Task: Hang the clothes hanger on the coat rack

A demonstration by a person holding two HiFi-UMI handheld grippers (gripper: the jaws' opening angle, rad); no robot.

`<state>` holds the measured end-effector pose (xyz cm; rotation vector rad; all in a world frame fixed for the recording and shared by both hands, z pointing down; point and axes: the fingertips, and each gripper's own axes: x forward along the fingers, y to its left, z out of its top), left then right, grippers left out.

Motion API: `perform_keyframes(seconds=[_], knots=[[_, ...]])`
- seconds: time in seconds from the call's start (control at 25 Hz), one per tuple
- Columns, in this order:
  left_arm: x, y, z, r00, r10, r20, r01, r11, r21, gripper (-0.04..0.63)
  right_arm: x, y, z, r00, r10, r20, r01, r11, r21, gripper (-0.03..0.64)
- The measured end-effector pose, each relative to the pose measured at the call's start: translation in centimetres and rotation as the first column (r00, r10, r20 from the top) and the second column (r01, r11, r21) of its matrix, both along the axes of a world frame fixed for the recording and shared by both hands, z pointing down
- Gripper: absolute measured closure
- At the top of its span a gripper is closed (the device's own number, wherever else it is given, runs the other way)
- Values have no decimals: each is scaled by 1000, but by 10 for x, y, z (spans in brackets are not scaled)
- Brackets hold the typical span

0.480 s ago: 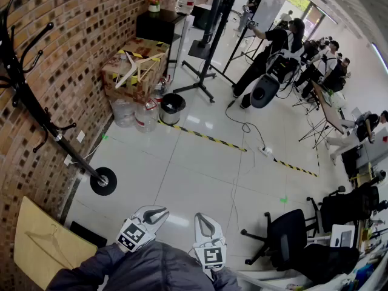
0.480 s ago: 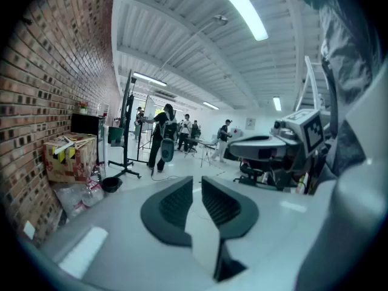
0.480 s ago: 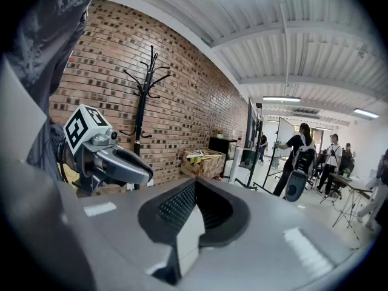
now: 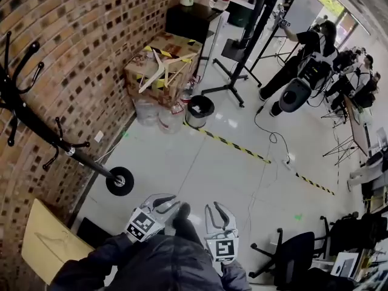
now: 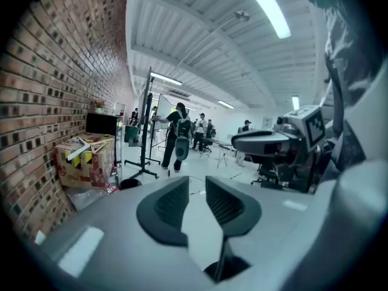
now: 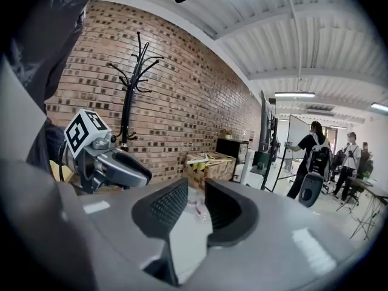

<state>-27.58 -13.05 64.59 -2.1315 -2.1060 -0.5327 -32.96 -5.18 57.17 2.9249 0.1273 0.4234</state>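
Note:
Pale hangers (image 4: pixel 159 67) lie on top of a cardboard box (image 4: pixel 173 77) by the brick wall, well ahead of me. The black coat rack (image 4: pixel 36 123) stands at the left against the wall, on a round base (image 4: pixel 119 181). My left gripper (image 4: pixel 165 202) and right gripper (image 4: pixel 218 210) are held low, close to my body, side by side. Both are open with nothing between the jaws. The left gripper view has the hangers (image 5: pixel 83 148) far off beyond its gripper (image 5: pixel 195 183). The right gripper view has the rack (image 6: pixel 130 83) and the box (image 6: pixel 209 164) past its gripper (image 6: pixel 195 187).
A black bin (image 4: pixel 199 108) and clear water bottles (image 4: pixel 159 115) sit next to the box. Tripod stands (image 4: pixel 241 59) and people (image 4: pixel 303 59) fill the back right. Yellow-black tape (image 4: pixel 242 147) crosses the floor. An office chair (image 4: pixel 292 253) is at right and a wooden board (image 4: pixel 48 244) at lower left.
The head view has shifted forward, so the box and rack base sit nearer and lower in it. A dark foot now shows between the two grippers. Both grippers stay open.

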Motion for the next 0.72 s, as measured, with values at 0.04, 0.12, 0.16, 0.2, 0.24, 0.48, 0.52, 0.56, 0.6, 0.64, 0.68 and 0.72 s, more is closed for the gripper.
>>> perform_keyframes(seconds=[0.04,0.12,0.16,0.2,0.24,0.48,0.52,0.56,0.6,0.64,0.68,0.72], knots=[[12,6,4,1000,-12,3,12,1000,8,503,13,7,2,1000,-12,-2,12,1000,0,520],[36,22,10,999,-31,7,31,999,18,503,38,24,7,999,-38,-2,38,999,-19,522],[50,34,14,999,-41,7,40,999,22,503,52,36,9,999,-52,-1,52,998,-33,522],[65,47,17,999,-52,6,52,998,26,503,66,50,12,998,-66,-1,66,997,-45,522],[81,61,19,998,-66,2,66,997,31,502,82,65,14,997,-81,-2,80,995,-51,522],[182,157,-5,984,-173,-51,176,983,51,492,177,174,-3,988,-147,-44,146,989,-8,522],[199,172,-11,980,-183,-73,187,981,48,492,192,191,-8,986,-158,-49,158,987,-4,522],[217,186,-16,977,-194,-94,199,979,47,492,207,207,-10,985,-169,-47,168,986,-6,522],[235,199,-18,972,-207,-111,213,976,49,492,221,222,-9,983,-178,-41,178,984,-7,522],[250,209,-19,967,-221,-123,229,972,55,488,234,234,-7,981,-188,-37,188,982,-3,522],[261,216,-18,963,-237,-130,247,967,66,475,245,243,-5,979,-200,-38,201,980,5,522],[271,220,-17,957,-255,-136,267,960,80,465,254,249,-3,976,-216,-41,216,976,13,522]])
